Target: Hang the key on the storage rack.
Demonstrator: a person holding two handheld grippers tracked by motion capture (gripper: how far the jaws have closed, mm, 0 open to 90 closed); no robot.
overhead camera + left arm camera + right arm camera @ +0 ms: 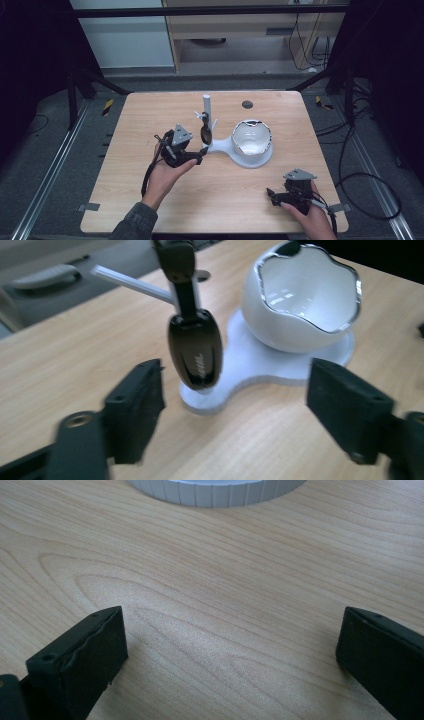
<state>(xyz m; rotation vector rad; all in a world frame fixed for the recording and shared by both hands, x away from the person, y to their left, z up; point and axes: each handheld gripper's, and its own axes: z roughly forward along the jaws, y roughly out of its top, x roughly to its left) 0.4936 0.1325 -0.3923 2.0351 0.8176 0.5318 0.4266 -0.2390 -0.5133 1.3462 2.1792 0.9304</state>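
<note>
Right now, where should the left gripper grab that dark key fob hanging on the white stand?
Probably the key fob's rounded lower body, fingers closing on its two broad faces, coming level from the table's near edge. It hangs free below the stand's peg, bottom end clear above the base.

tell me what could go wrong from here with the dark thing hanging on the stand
1. The left gripper is open with its jaws on either side of the dark key fob, not pressing it; a sideways pull back could clip the fob and knock it off the peg on the white stand.
2. The fob looks to hang freely, so a nudge might swing it into the white egg-shaped bowl.
3. A knock on the post could shift the stand's base on the table.
</note>
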